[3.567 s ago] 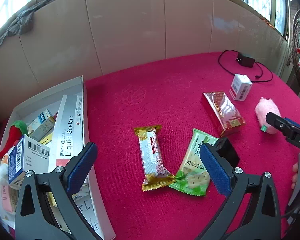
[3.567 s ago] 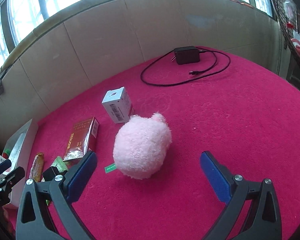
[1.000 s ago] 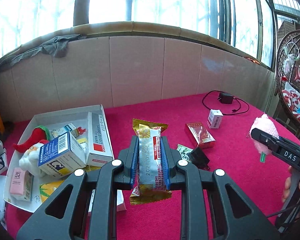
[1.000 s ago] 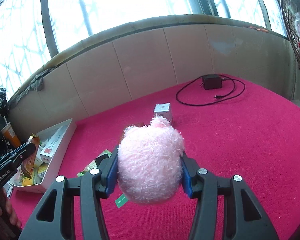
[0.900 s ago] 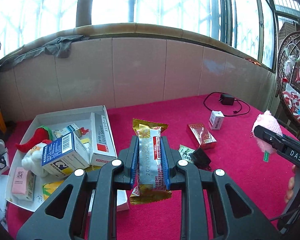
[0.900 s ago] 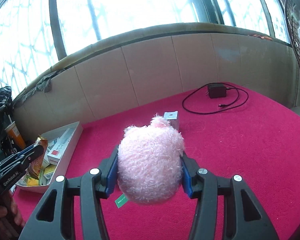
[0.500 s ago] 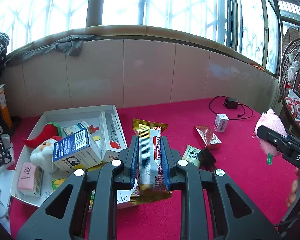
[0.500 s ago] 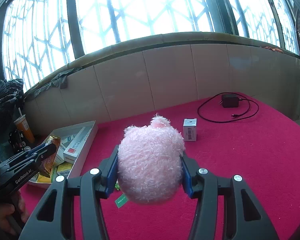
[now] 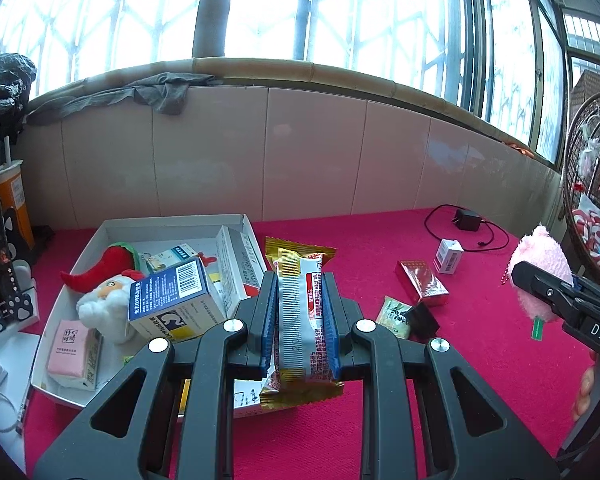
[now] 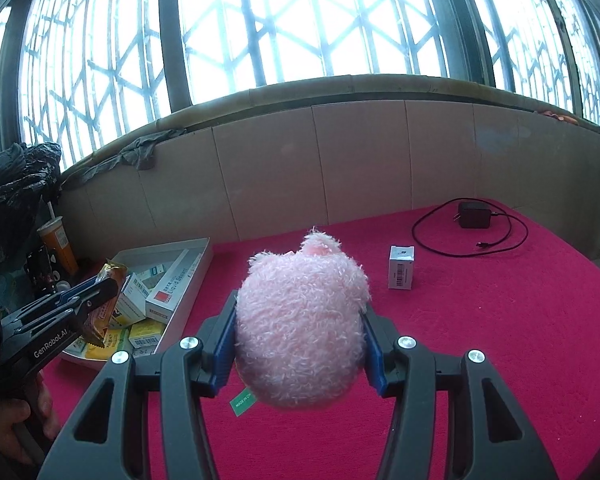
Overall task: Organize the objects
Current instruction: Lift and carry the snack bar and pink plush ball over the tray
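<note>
A: Start at the left edge of the tabletop (image 9: 480,360). What have you got there?

B: Your white tray (image 9: 100,236) sits by the left edge, near the back wall. In it lie a red-hatted plush (image 9: 104,280), a blue-and-white box (image 9: 172,300), a pink packet (image 9: 70,348) and a long sealant box (image 9: 240,268) leaning along the tray's right wall.

A: And your left gripper (image 9: 300,320)?

B: Its jaws are clenched on the snack bar (image 9: 300,312), held upright between the blue pads, gold ends sticking out above and below. You hold it over the tray's near right corner.

A: Moving toward the middle?

B: A green packet (image 9: 394,316) lies flat on the red cloth with a small black thing (image 9: 422,318) touching its right side. Just behind them is a red pack (image 9: 422,282), then a small white box (image 10: 401,267) standing upright. Toward the back right corner a black charger (image 10: 475,215) lies with its cable looped beside it.

A: Your right gripper (image 10: 300,340)?

B: Its jaws are grasping the pink plush (image 10: 300,320), both pads pressed into the fur at its sides, a green tag hanging underneath. You hold it clear of the cloth, over the middle of the tabletop, well apart from the tray.

A: Your hands?

B: Your left hand (image 10: 16,420) shows at the lower left of the right view, wrapped round its handle.
</note>
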`<action>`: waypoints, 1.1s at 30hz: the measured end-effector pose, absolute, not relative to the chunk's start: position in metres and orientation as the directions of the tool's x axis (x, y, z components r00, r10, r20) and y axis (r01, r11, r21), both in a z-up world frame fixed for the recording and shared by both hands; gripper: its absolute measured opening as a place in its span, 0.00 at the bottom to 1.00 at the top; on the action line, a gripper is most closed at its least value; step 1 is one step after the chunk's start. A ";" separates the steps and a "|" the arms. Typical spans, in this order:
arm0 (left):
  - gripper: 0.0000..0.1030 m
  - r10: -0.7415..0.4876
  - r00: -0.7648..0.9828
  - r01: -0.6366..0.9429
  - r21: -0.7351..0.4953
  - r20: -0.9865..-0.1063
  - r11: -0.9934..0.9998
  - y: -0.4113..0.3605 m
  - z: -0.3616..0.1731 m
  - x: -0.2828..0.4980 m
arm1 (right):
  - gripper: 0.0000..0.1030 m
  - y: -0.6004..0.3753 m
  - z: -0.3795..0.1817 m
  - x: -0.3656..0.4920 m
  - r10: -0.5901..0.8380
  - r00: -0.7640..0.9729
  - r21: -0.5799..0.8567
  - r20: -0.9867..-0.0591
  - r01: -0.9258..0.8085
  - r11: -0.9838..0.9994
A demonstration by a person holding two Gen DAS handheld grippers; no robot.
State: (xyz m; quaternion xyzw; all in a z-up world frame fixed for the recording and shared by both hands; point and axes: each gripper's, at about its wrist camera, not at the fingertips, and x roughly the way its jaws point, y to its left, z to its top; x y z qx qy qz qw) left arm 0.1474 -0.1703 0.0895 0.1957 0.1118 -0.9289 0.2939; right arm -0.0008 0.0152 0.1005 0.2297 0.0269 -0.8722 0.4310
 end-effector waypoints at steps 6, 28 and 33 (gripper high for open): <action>0.20 -0.509 -0.748 0.602 -0.112 -0.425 -0.791 -0.177 0.088 0.158 | 0.52 0.005 0.102 0.009 -0.741 -0.515 0.130 -0.431 0.777 -0.616; 0.20 -0.549 -0.713 0.671 -0.198 -0.436 -0.715 -0.217 0.072 0.202 | 0.53 -0.050 0.106 0.049 -0.763 -0.456 0.045 -0.459 0.846 -0.532; 0.20 -0.563 -0.701 0.688 -0.207 -0.438 -0.695 -0.231 0.070 0.211 | 0.53 -0.073 0.111 0.061 -0.781 -0.427 0.023 -0.456 0.872 -0.490</action>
